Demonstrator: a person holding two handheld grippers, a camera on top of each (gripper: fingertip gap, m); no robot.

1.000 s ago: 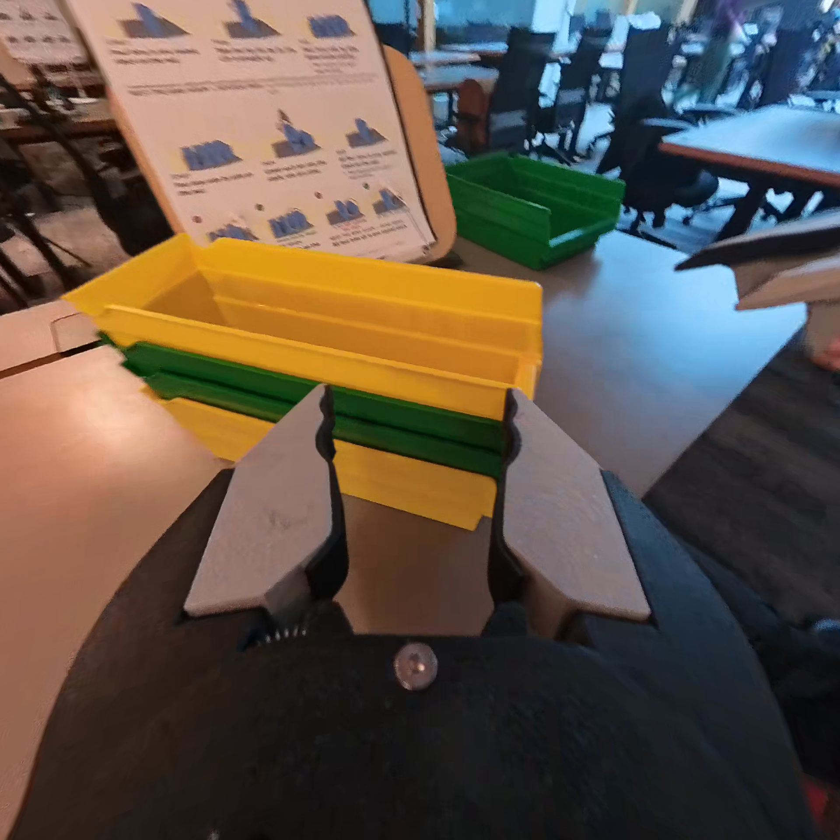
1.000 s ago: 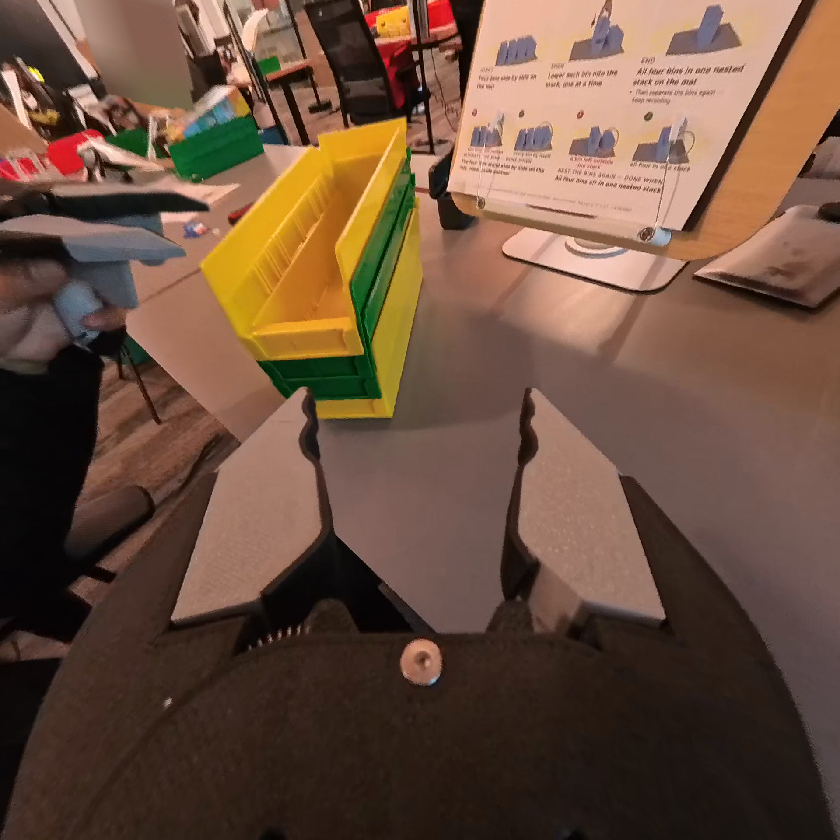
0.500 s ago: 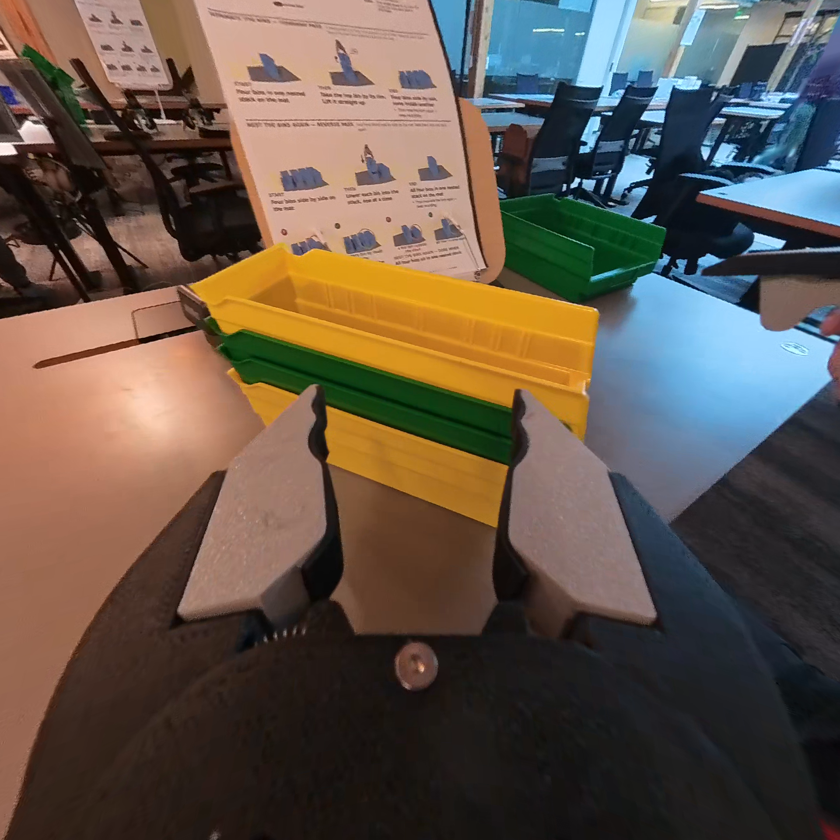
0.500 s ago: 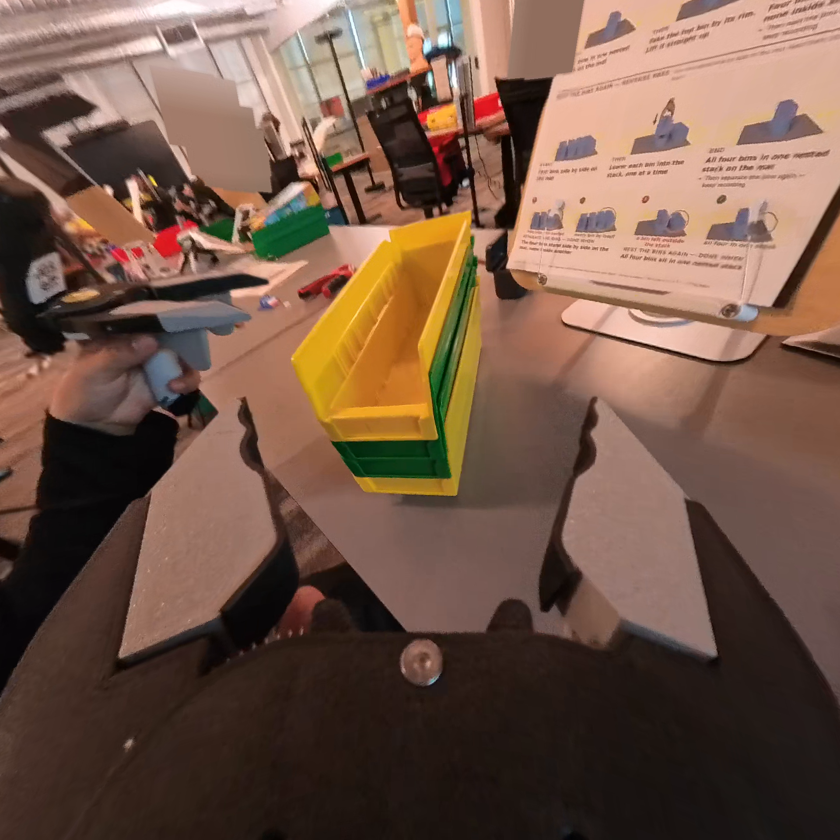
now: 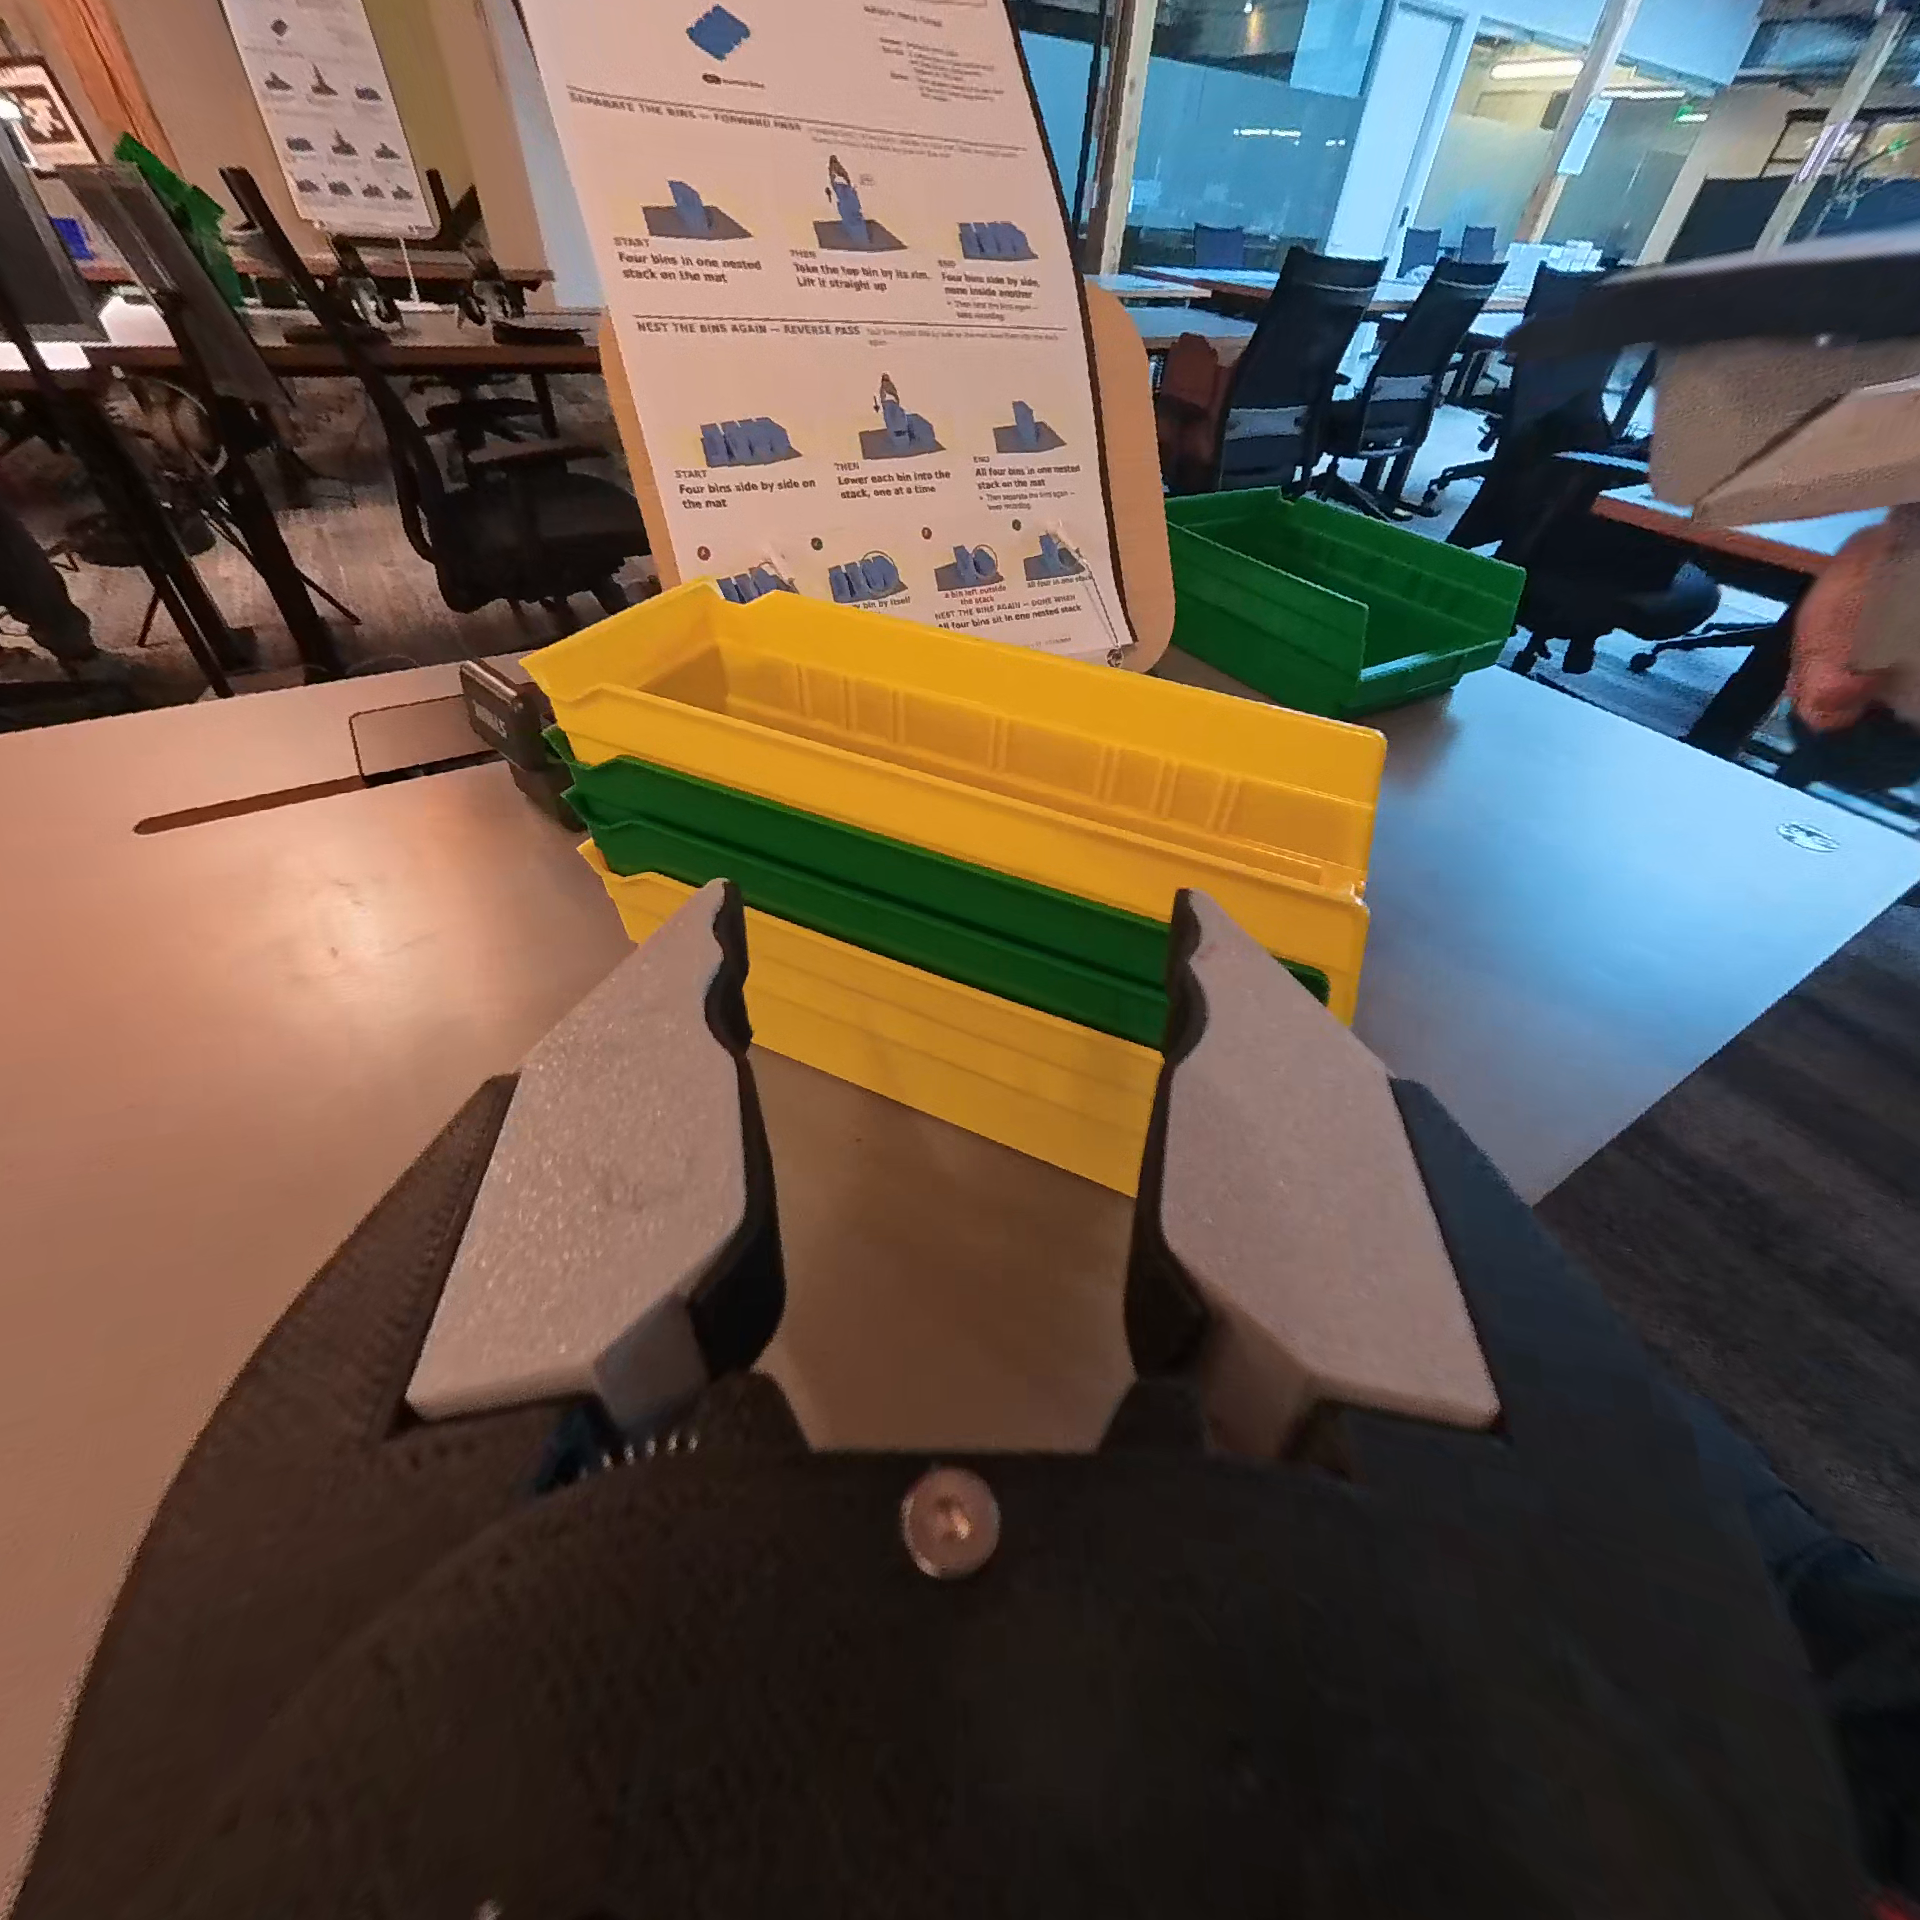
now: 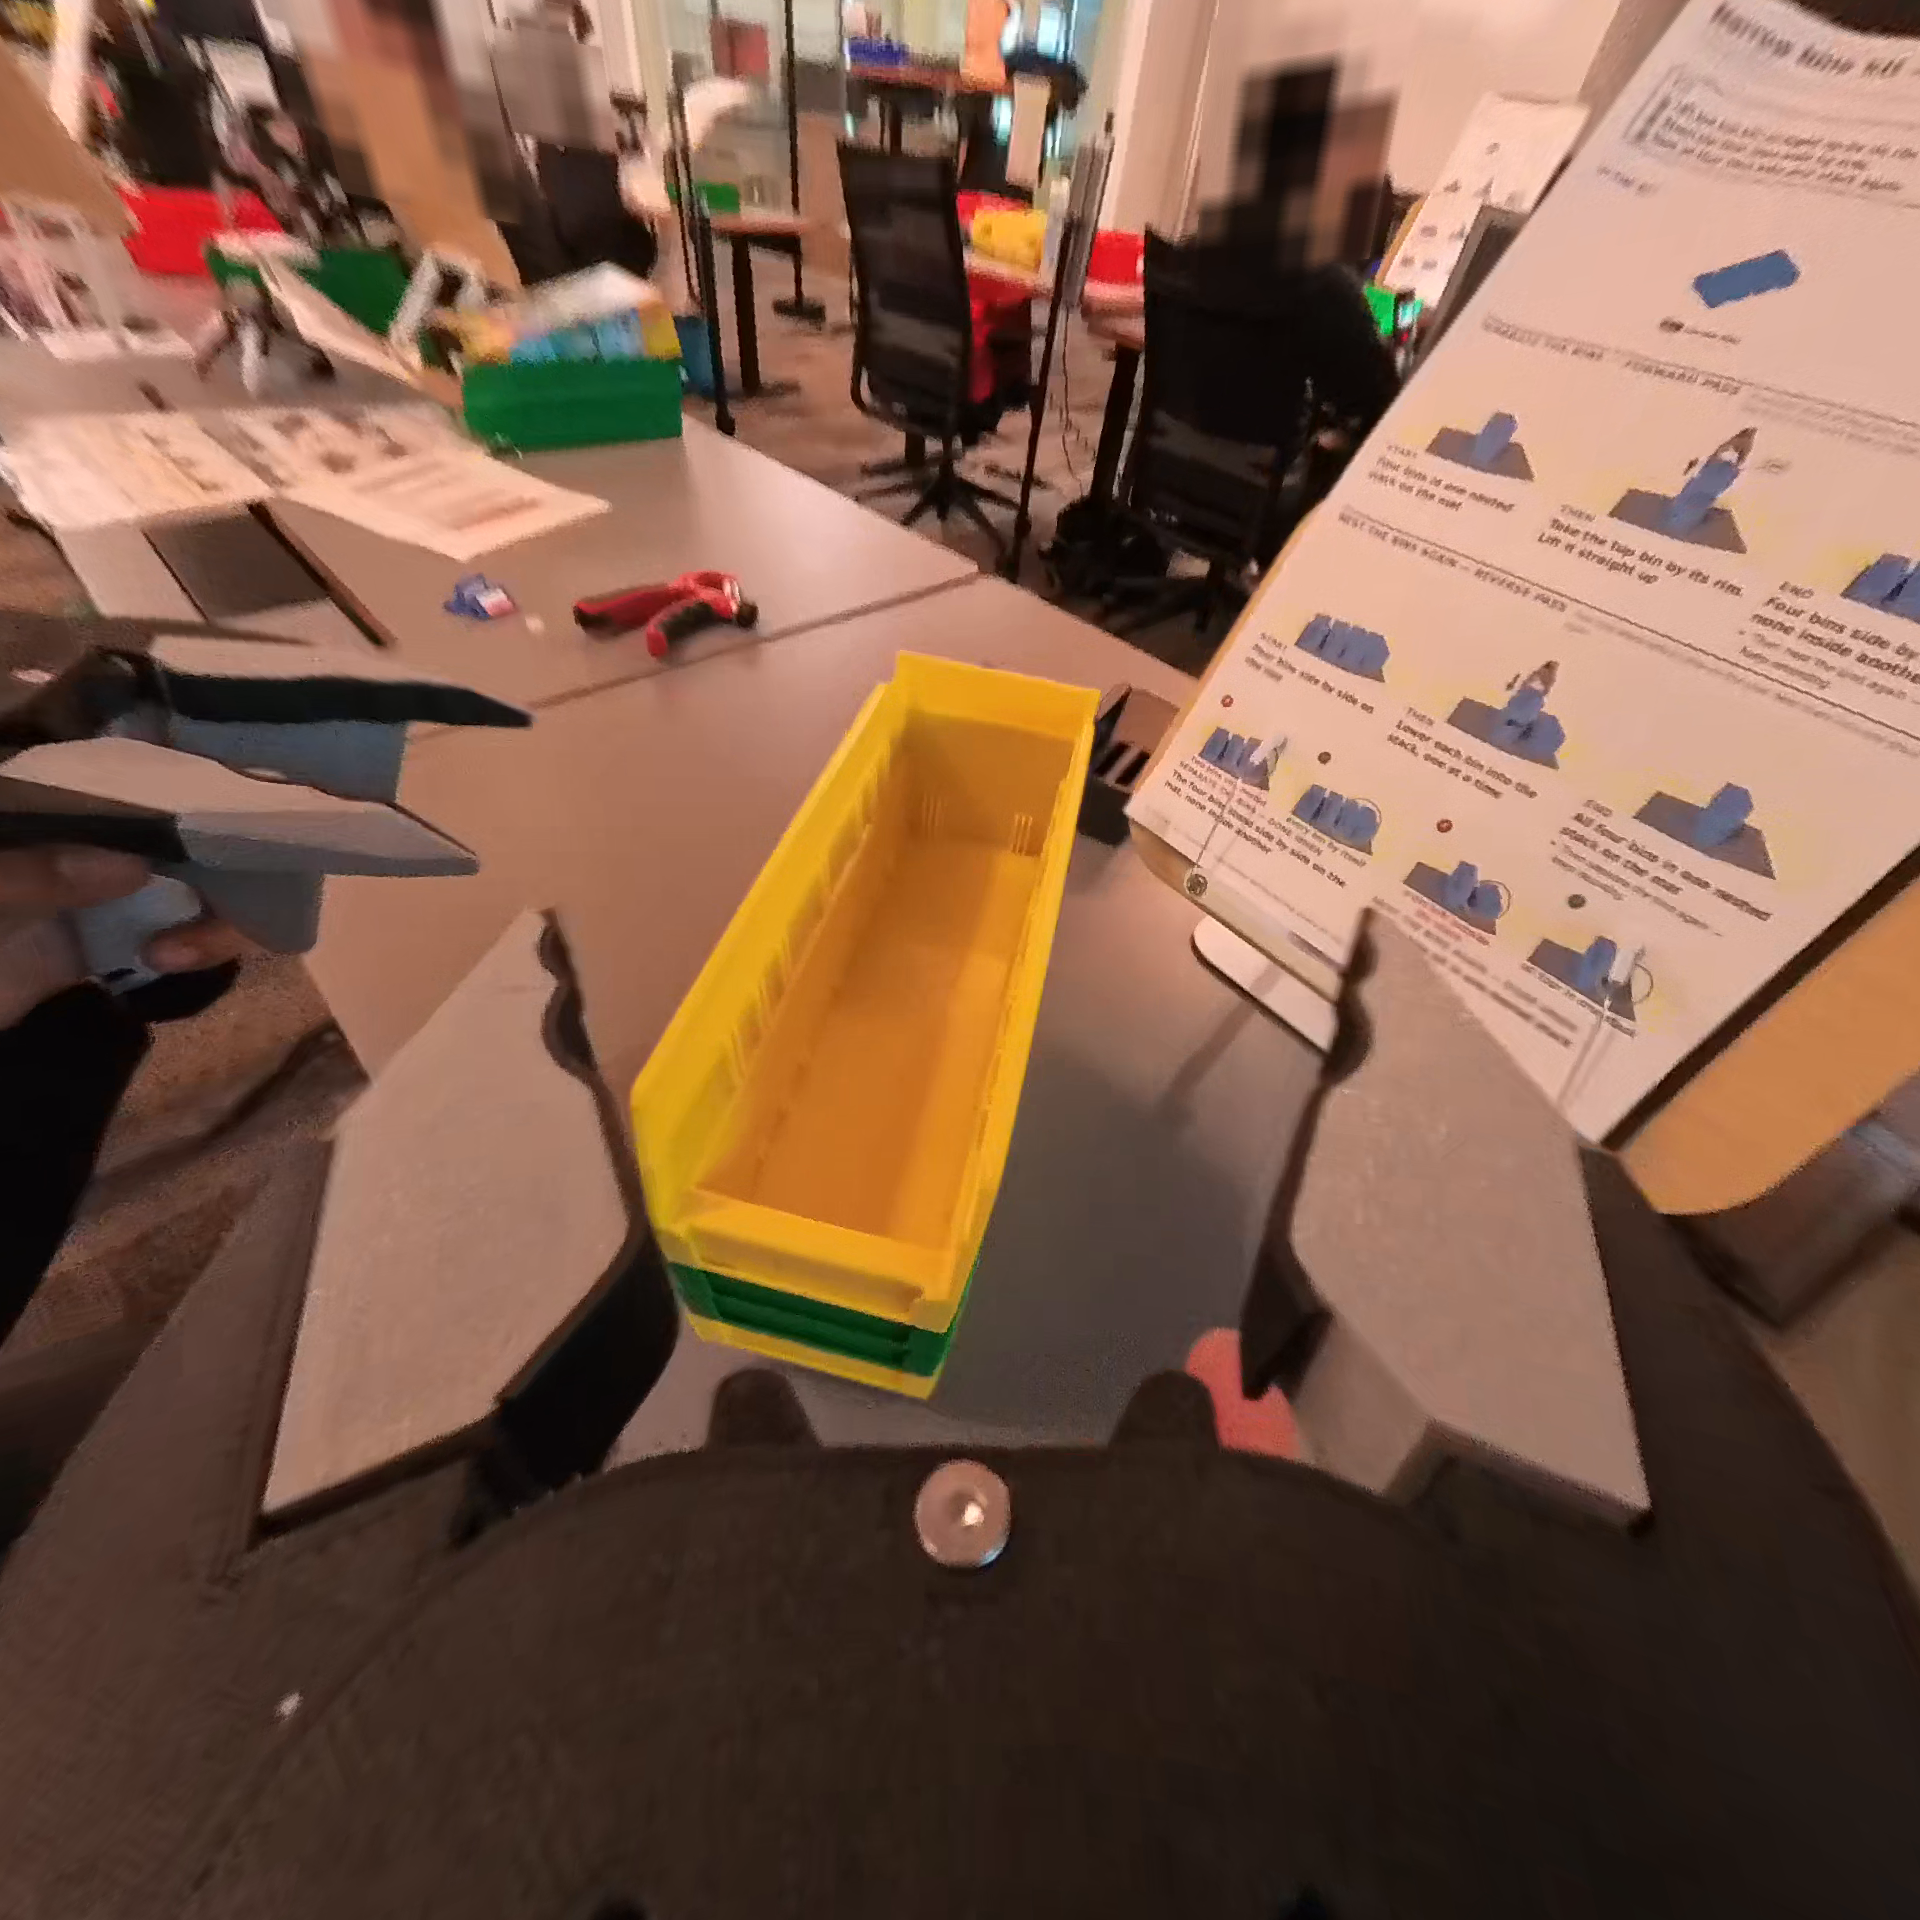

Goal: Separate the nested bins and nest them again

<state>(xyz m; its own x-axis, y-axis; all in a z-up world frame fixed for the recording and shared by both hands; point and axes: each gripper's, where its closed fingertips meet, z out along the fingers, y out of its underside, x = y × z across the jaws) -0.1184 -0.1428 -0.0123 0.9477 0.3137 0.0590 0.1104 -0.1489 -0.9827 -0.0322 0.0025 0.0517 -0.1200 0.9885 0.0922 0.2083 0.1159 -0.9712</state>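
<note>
The stack (image 5: 935,894) of four nested bins, yellow on top, two green, yellow at the bottom, stands on the grey table (image 5: 260,987), just in front of an instruction board (image 5: 831,312) printed with blue pictures and text, and well apart from a green bin (image 5: 1340,592) farther back. The left gripper (image 5: 951,966) points at the stack's long side, jaws spread and empty. The right gripper (image 6: 951,987) hovers above the stack's near end, jaws spread wide, holding nothing. A small black block (image 5: 509,727) bearing unreadable lettering sits by the stack's far end.
</note>
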